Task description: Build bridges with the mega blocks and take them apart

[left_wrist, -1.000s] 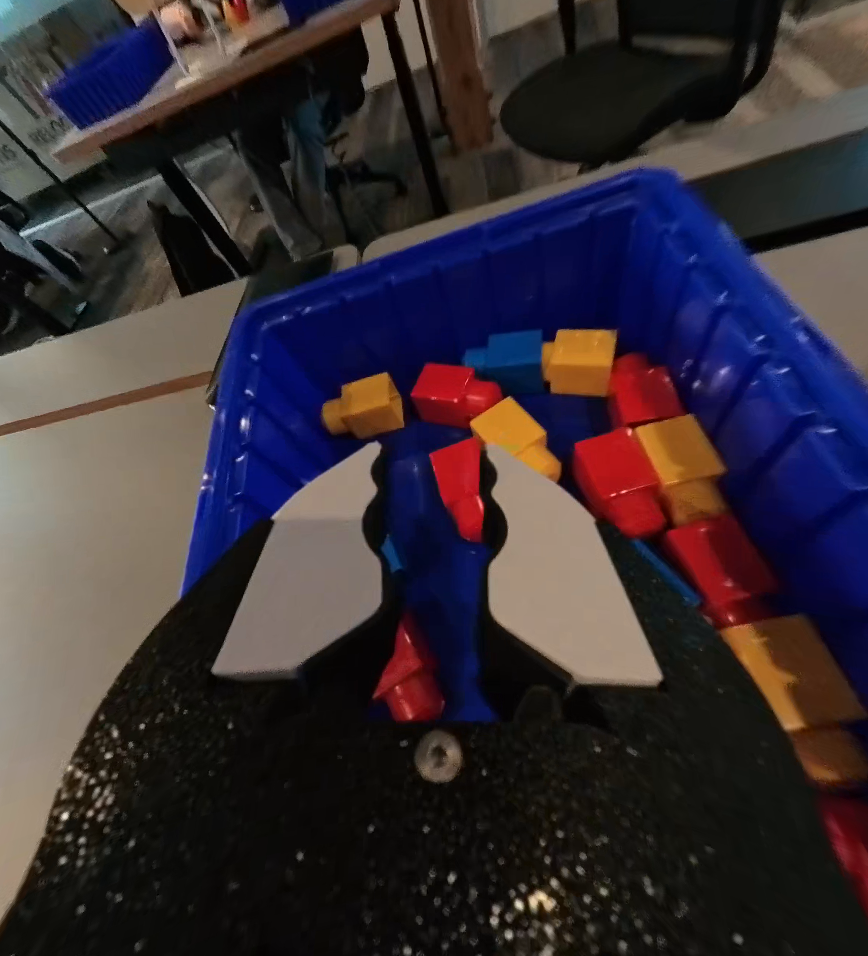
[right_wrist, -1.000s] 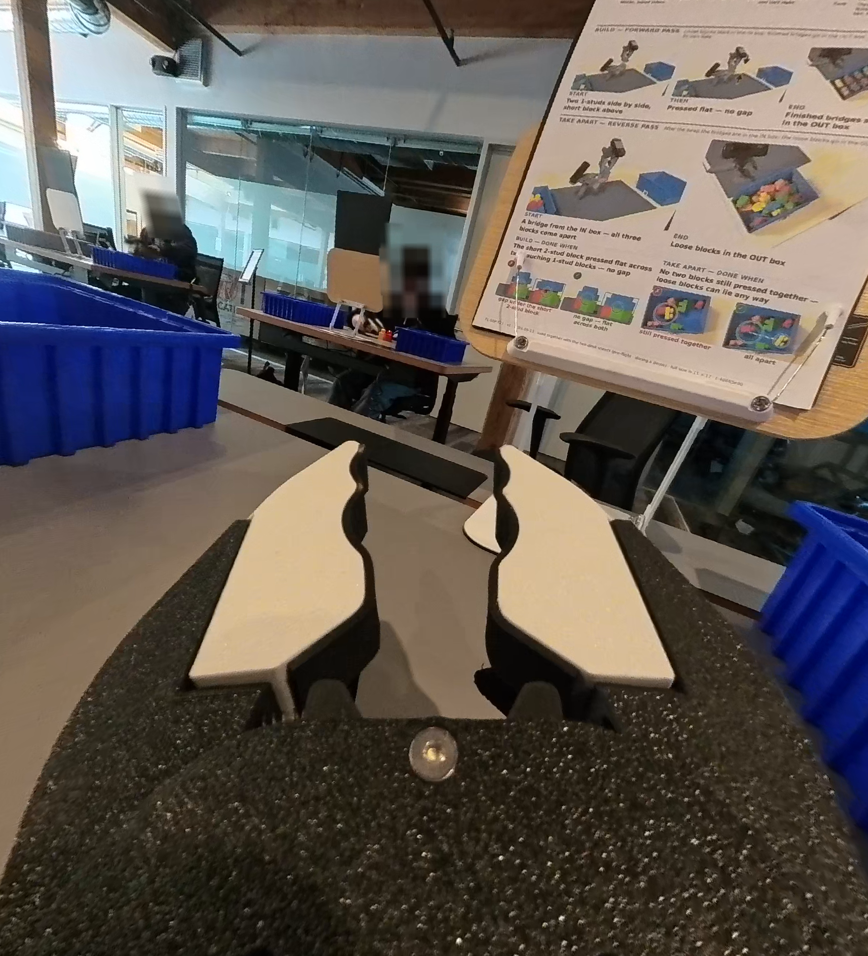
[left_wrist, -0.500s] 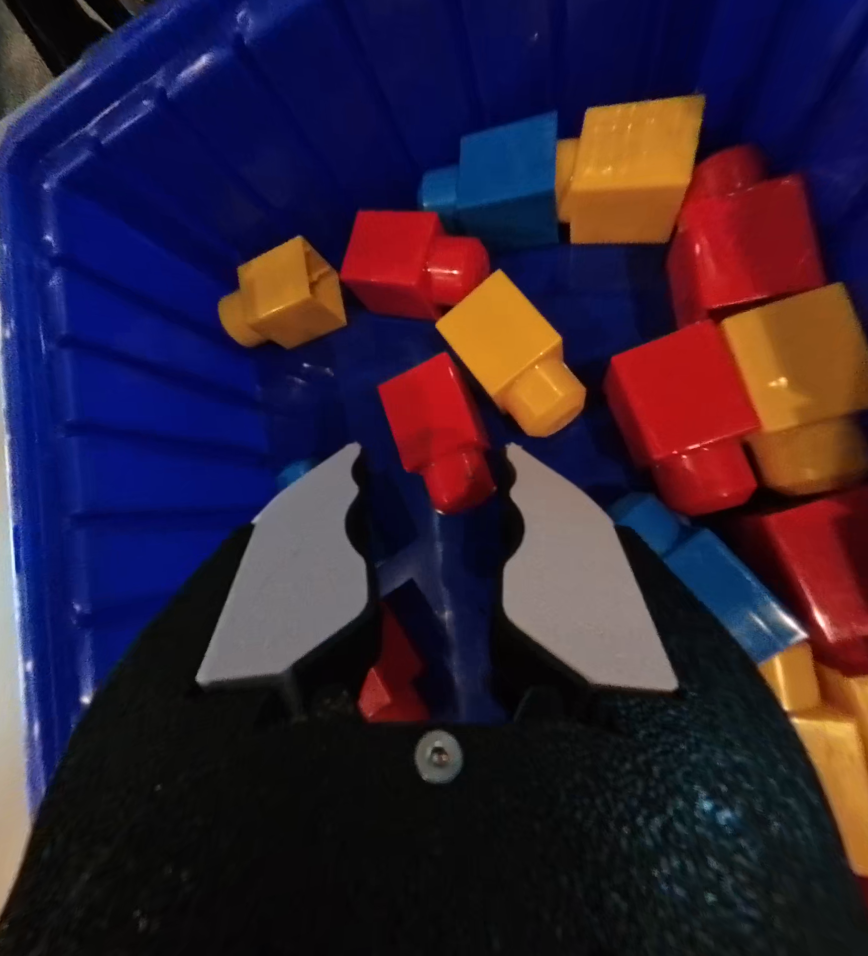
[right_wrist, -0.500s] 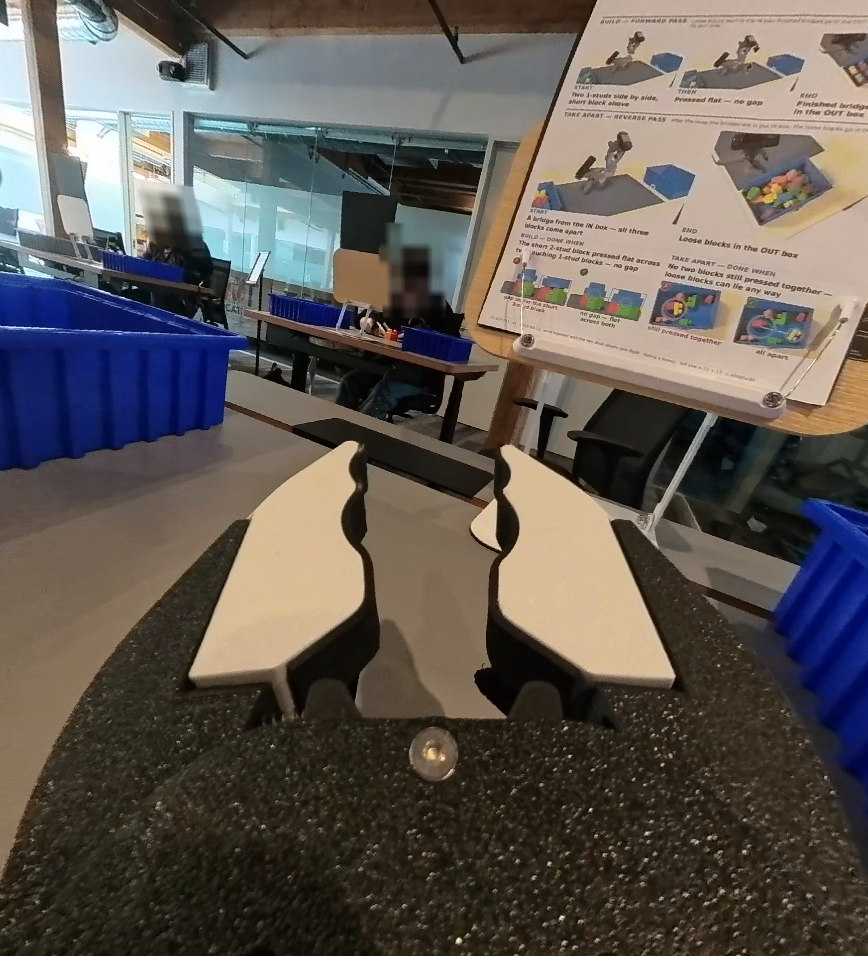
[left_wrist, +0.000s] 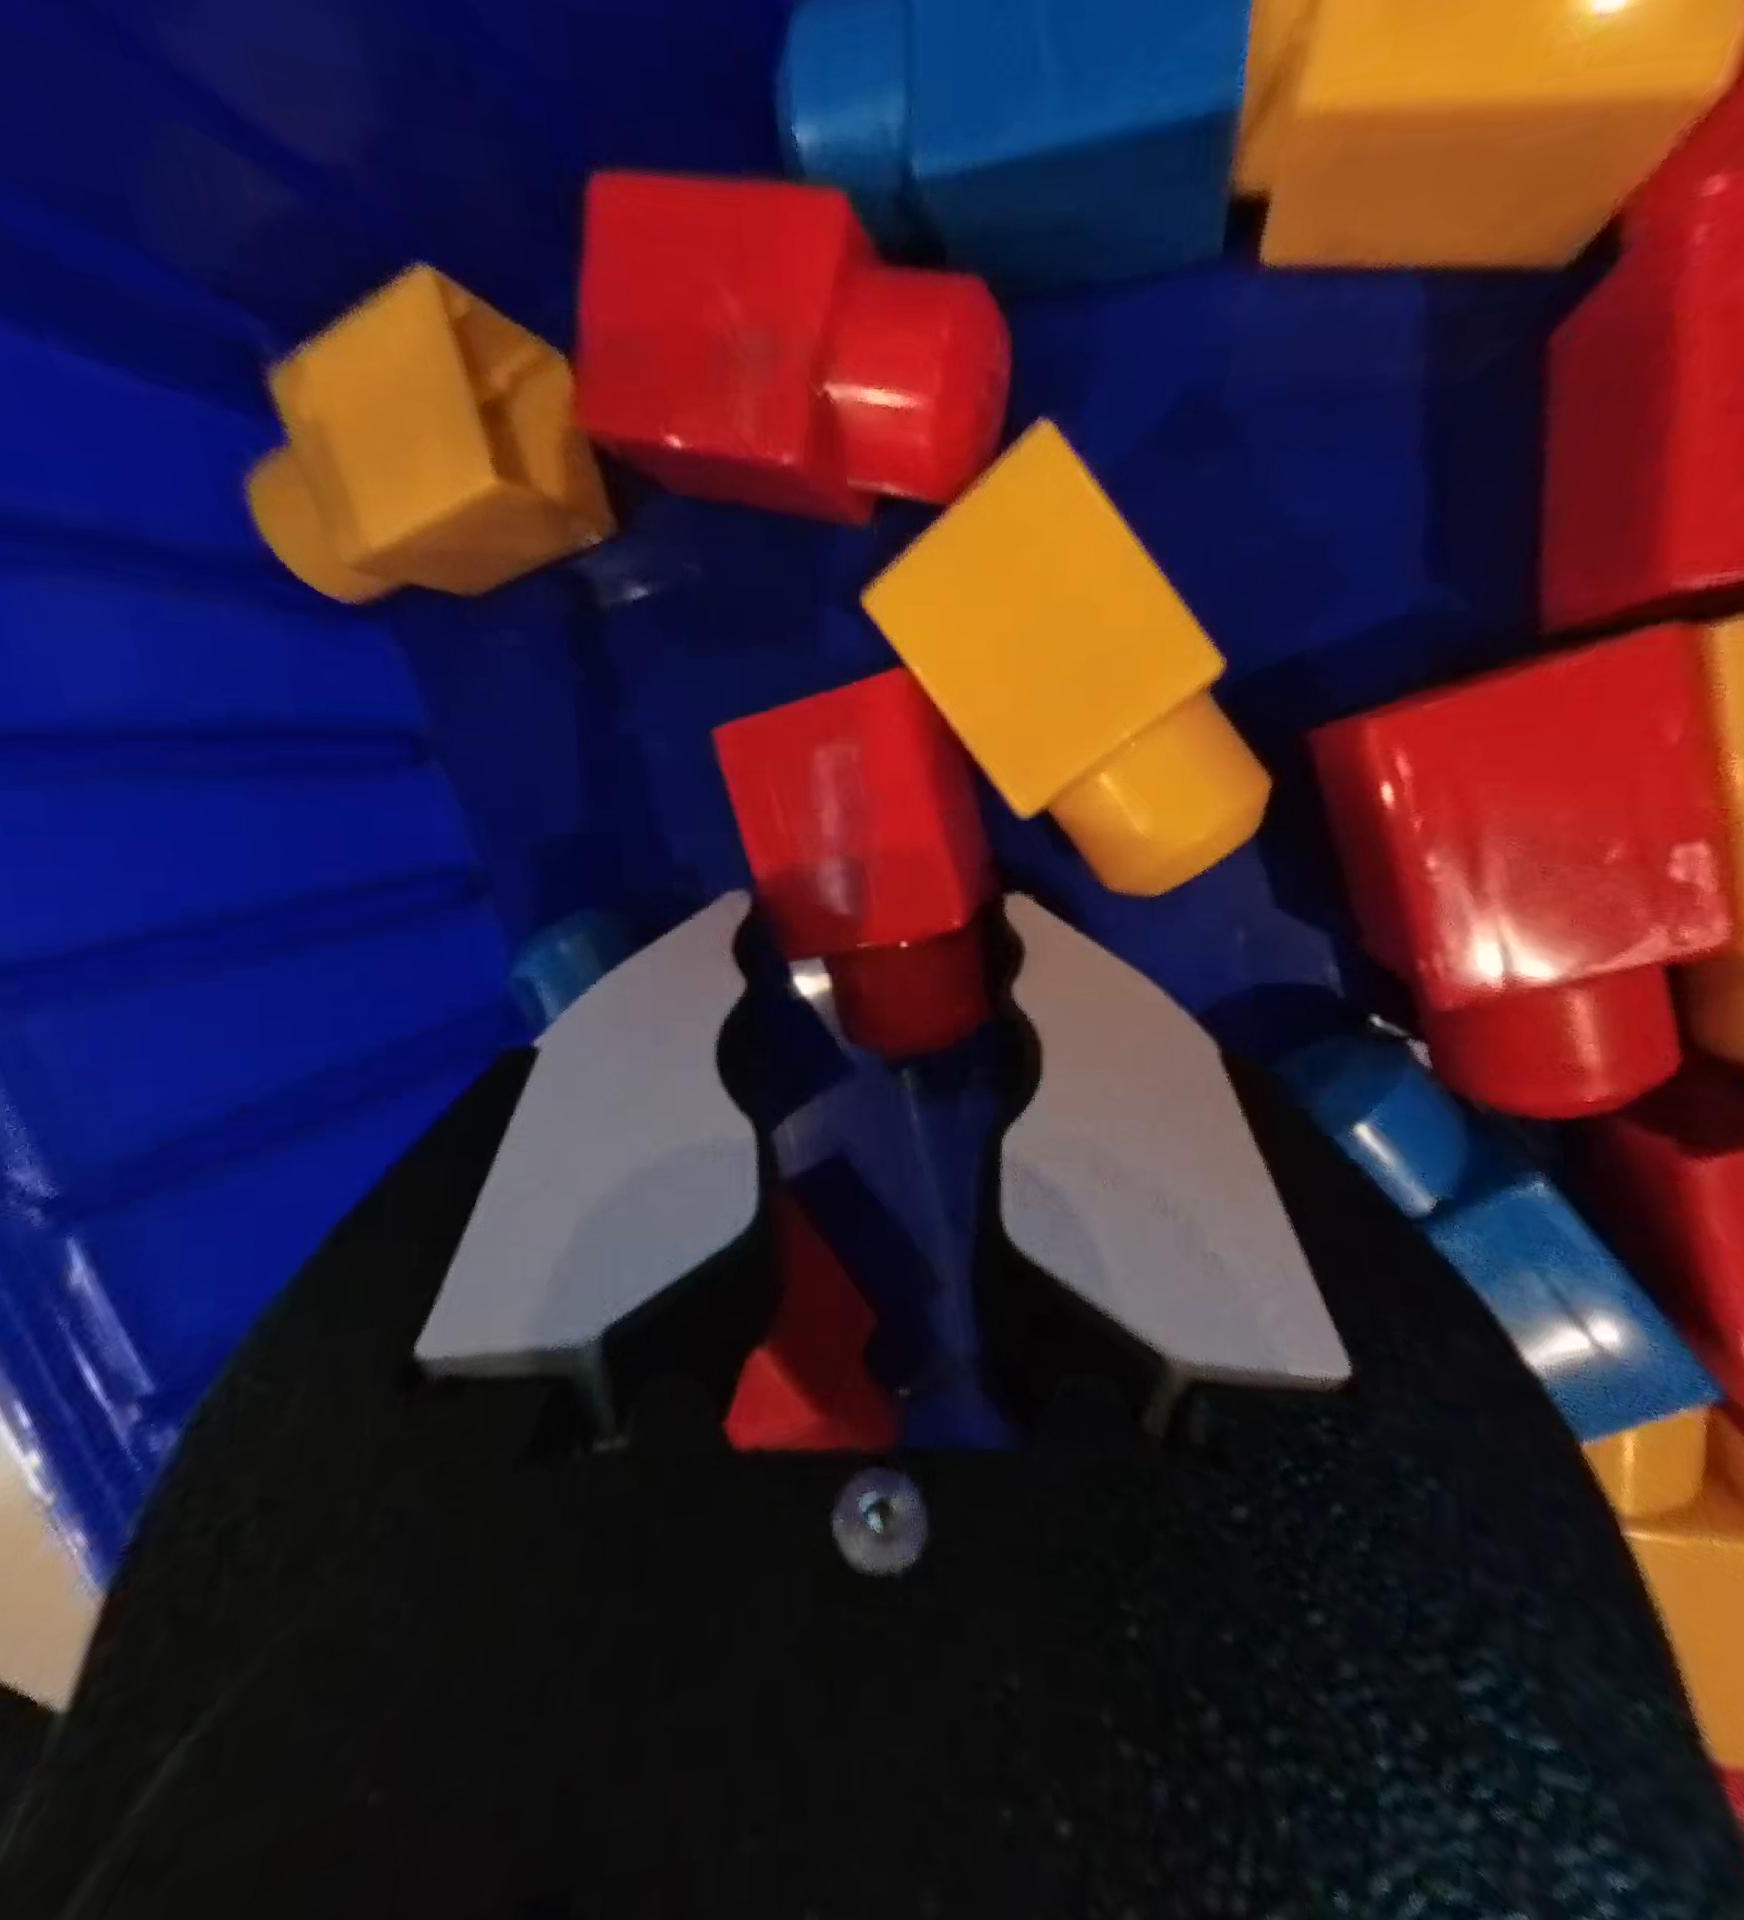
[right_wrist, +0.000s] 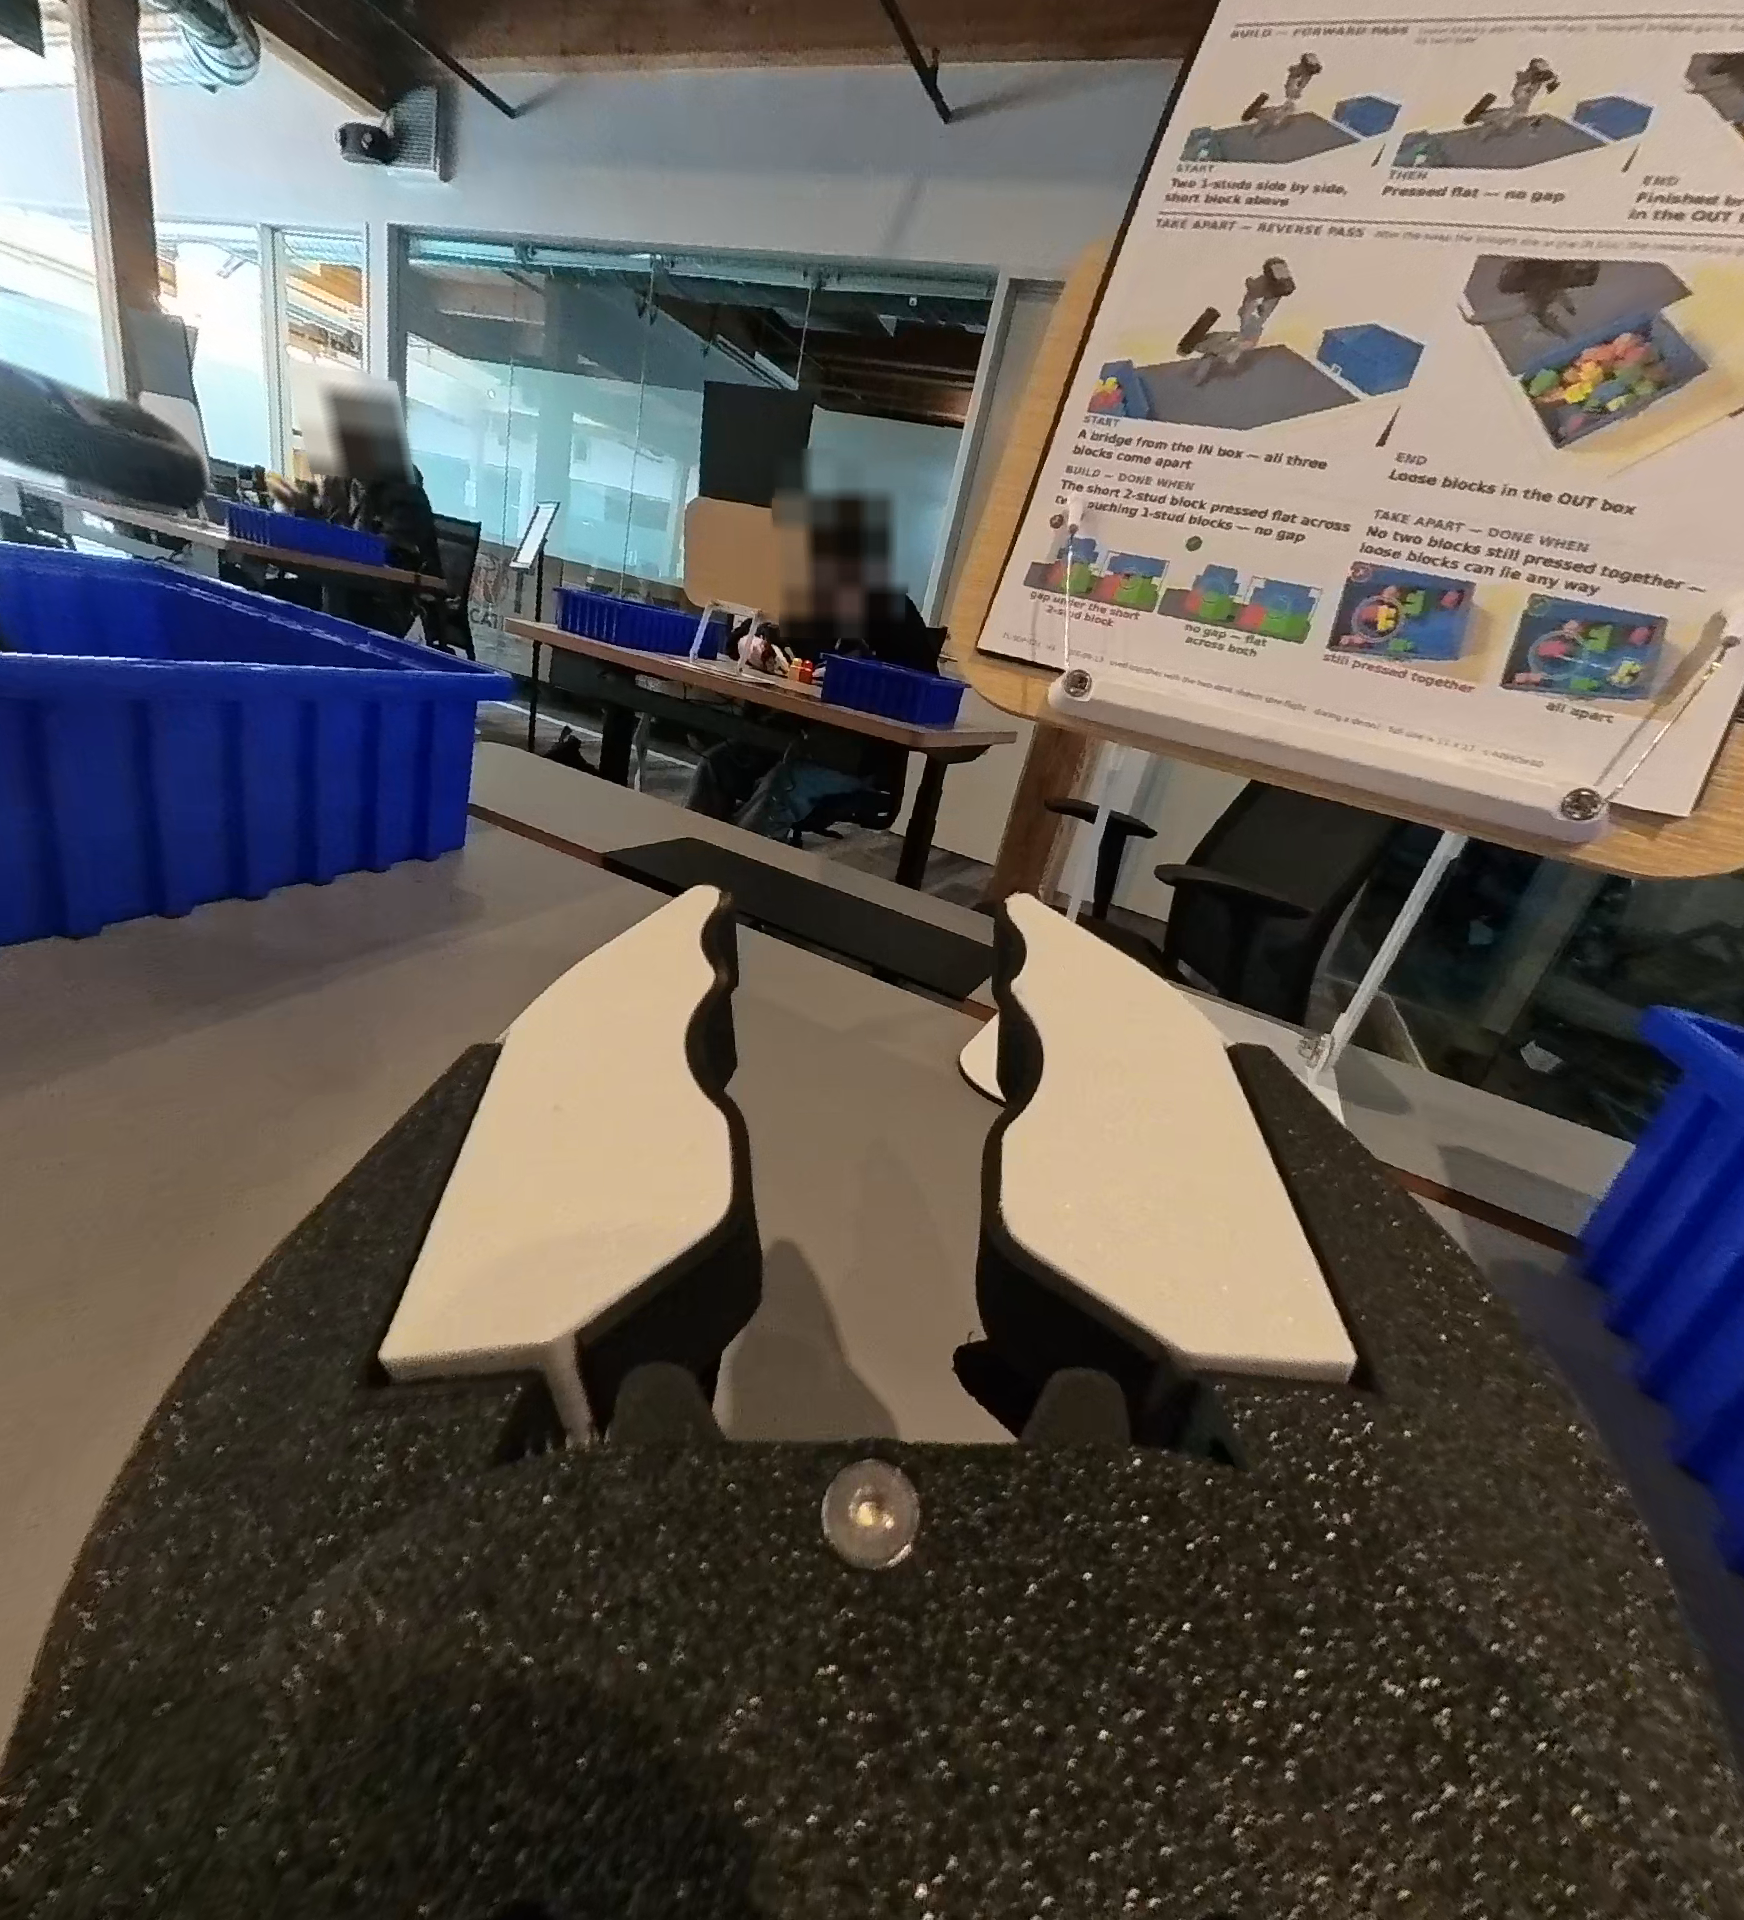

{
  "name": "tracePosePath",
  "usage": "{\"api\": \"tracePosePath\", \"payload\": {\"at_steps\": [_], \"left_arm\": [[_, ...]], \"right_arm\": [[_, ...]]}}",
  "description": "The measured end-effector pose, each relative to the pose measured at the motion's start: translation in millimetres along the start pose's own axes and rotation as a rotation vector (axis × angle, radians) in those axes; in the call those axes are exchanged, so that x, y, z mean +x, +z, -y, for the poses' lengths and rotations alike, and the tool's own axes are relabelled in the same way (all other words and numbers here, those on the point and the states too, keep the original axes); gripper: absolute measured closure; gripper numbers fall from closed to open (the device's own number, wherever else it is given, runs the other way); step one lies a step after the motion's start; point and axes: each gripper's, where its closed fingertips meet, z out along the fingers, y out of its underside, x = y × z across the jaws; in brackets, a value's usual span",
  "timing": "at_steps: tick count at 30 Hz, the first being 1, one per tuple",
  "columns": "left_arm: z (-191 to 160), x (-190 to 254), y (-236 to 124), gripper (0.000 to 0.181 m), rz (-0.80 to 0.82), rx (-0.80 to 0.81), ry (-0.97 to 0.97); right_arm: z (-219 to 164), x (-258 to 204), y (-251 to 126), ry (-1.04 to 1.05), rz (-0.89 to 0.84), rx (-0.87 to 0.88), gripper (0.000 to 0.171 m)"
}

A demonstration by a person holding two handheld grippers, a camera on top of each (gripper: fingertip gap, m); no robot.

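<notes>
The left gripper [left_wrist: 878, 951] is down in the blue bin [left_wrist: 172, 852], jaws partly open around the stud of a red block [left_wrist: 852, 805] but not yet clamped; a yellow block [left_wrist: 1055, 655] leans against it just right. Closing on the round stud alone could let it slip or drag the neighbour; the right gripper [right_wrist: 863, 961] hovers over the worktop [right_wrist: 120, 1091], jaws apart and empty.

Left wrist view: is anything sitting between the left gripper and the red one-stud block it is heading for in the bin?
Nothing visible blocks it. The left gripper has its jaws open with the red one-stud block's stud already between the tips. A yellow one-stud block lies close against its right side, outside the jaws.
</notes>
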Motion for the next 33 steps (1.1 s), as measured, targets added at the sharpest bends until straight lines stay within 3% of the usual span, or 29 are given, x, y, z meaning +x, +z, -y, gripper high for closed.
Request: {"api": "tracePosePath", "payload": {"at_steps": [3, 6, 13, 17, 22, 27, 29, 33], "left_arm": [[-2.4, -0.4, -2.6, 0.142, 0.024, -0.052, 0.069], [-1.4, -15.7, -14.9, 0.143, 0.169, -0.041, 0.232], [30.2, 4.6, -94.0, 0.143, 0.212, 0.294, 0.457], [46.9, 58.9, -158.5, 0.143, 0.213, 0.467, 0.721], [57.9, 154.5, -206.4, 0.143, 0.278, 0.483, 1.156], [59.9, 238.9, -215.4, 0.144, 0.486, 0.399, 1.675], [51.1, 268.7, -209.6, 0.144, 0.495, 0.379, 1.861], [39.9, 298.8, -196.0, 0.144, 0.534, 0.294, 2.092]], "right_arm": [[0.0, 0.3, 0.0, 0.003, 0.0, 0.001, 0.124], [-0.2, 0.8, 0.1, 0.006, -0.002, 0.001, 0.124], [0.6, -2.5, 0.4, 0.014, 0.02, 0.007, 0.126], [1.6, -2.1, -0.1, 0.006, 0.017, 0.012, 0.127], [3.7, 19.9, -7.6, -0.013, -0.055, 0.015, 0.127], [17.0, 62.0, -34.6, -0.056, -0.159, 0.049, 0.13], [18.5, 74.2, -40.9, -0.061, -0.179, 0.053, 0.13], [13.0, 79.3, -41.3, -0.036, -0.156, 0.035, 0.13]]}}
